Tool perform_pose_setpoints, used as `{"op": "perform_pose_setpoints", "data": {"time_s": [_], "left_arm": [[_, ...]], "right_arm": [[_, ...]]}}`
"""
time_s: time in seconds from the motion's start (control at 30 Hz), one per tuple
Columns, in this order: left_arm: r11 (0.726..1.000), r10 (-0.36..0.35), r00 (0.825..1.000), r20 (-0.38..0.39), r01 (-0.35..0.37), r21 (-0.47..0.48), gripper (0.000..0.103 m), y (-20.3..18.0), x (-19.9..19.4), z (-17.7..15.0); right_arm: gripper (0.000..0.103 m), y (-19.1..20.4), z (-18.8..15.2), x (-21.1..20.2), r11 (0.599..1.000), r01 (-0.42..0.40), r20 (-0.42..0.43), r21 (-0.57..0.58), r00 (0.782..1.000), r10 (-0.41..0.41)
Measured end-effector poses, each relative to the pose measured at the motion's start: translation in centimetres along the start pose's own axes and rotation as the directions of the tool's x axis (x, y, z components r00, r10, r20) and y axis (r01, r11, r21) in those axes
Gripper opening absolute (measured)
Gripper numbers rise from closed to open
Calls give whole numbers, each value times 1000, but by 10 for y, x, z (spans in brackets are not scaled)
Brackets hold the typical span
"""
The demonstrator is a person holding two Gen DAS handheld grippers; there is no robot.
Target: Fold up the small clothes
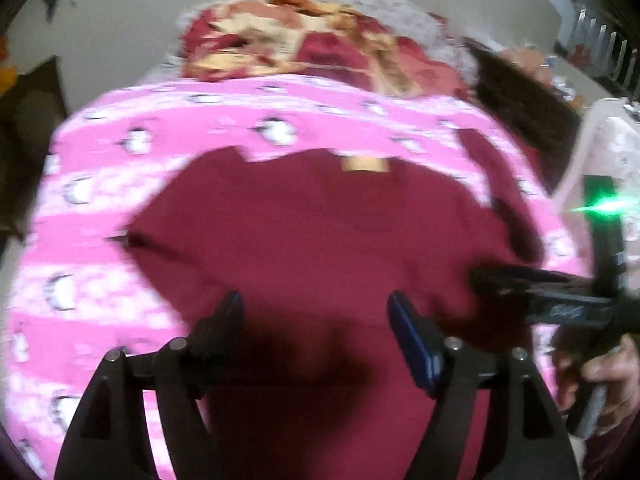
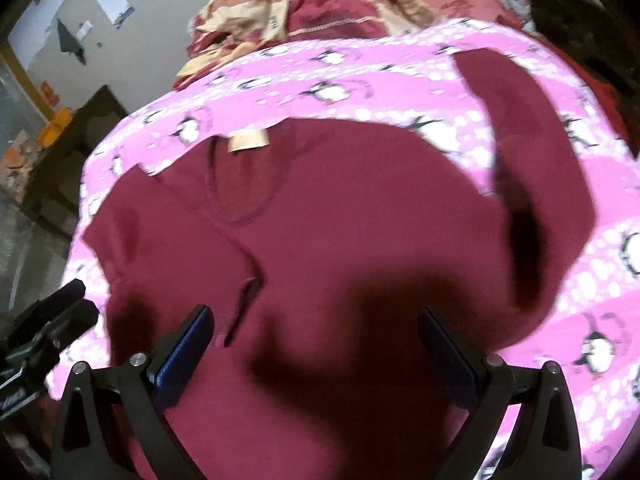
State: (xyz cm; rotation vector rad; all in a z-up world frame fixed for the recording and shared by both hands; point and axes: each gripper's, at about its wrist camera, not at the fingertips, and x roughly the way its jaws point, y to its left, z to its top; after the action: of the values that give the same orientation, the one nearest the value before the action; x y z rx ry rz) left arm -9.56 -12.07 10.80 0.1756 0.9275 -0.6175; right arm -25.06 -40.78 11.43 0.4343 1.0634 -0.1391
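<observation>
A small maroon long-sleeved top lies spread flat on a pink penguin-print cloth, neckline and tan label at the far side. My left gripper is open and empty, just above the top's lower body. My right gripper is open and empty over the top near its hem; it also shows at the right of the left wrist view. The right sleeve curves out over the pink cloth. The left gripper shows at the left edge of the right wrist view.
A pile of red and tan clothes lies beyond the pink cloth, also in the right wrist view. A lace-covered white object stands at the right. Dark furniture and a wall are at the left.
</observation>
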Motion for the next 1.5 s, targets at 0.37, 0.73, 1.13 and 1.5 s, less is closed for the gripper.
{"op": "perform_pose_setpoints", "data": {"time_s": [0.37, 0.73, 1.13, 1.5], "left_arm": [[955, 248, 962, -118, -263, -135, 73, 79, 43, -18], [941, 259, 955, -147, -284, -185, 73, 94, 58, -28], [947, 232, 966, -112, -251, -201, 73, 90, 34, -33], [970, 171, 981, -97, -184, -157, 73, 81, 35, -29]], "right_arm": [[33, 55, 3, 66, 984, 82, -5, -160, 996, -84], [6, 15, 47, -47, 988, 106, 210, -112, 974, -81], [52, -42, 55, -26, 975, 221, 98, 10, 970, -221], [71, 147, 96, 40, 906, -216, -21, -365, 974, 224]]}}
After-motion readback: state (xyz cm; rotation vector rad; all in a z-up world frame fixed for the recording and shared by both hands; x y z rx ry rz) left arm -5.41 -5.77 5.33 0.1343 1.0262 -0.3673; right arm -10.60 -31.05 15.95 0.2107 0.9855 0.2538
